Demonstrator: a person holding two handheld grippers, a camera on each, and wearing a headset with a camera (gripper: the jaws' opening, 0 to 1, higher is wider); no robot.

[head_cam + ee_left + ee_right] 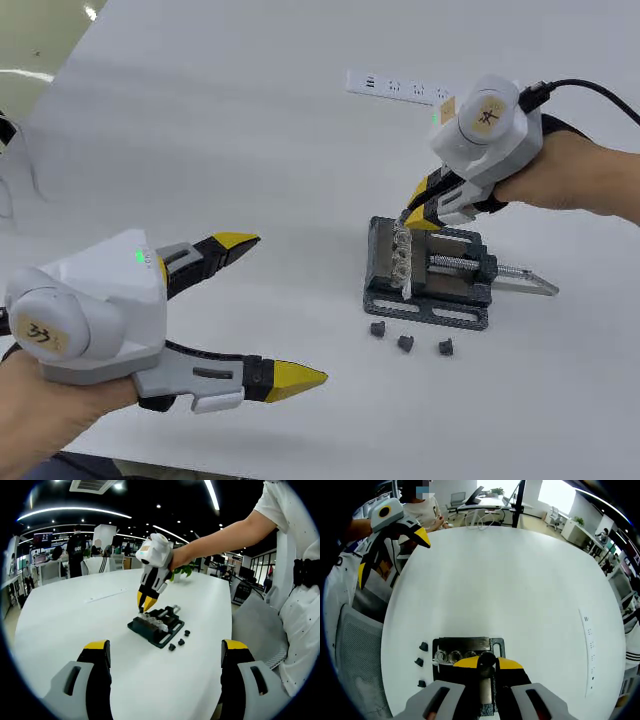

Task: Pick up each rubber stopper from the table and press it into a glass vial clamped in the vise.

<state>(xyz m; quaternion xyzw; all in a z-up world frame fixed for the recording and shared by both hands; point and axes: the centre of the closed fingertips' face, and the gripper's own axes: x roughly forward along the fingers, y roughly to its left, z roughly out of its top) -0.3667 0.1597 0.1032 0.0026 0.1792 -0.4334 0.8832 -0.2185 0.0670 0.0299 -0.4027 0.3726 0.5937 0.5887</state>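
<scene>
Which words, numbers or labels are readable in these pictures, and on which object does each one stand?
"33": handwritten on the left sticker, on the back of the left gripper; I read it with some doubt.
Handwritten mark on the right sticker, on the right gripper that grips a rubber stopper: too blurred to read.
Small marks on the white power strip: too small to read.

- Open-plan office: long ceiling light strips (75, 508), desk monitors (39, 558) at nine o'clock.
- Mesh chair (355, 647) beside the white worktop (510, 570), at eight o'clock.
</scene>
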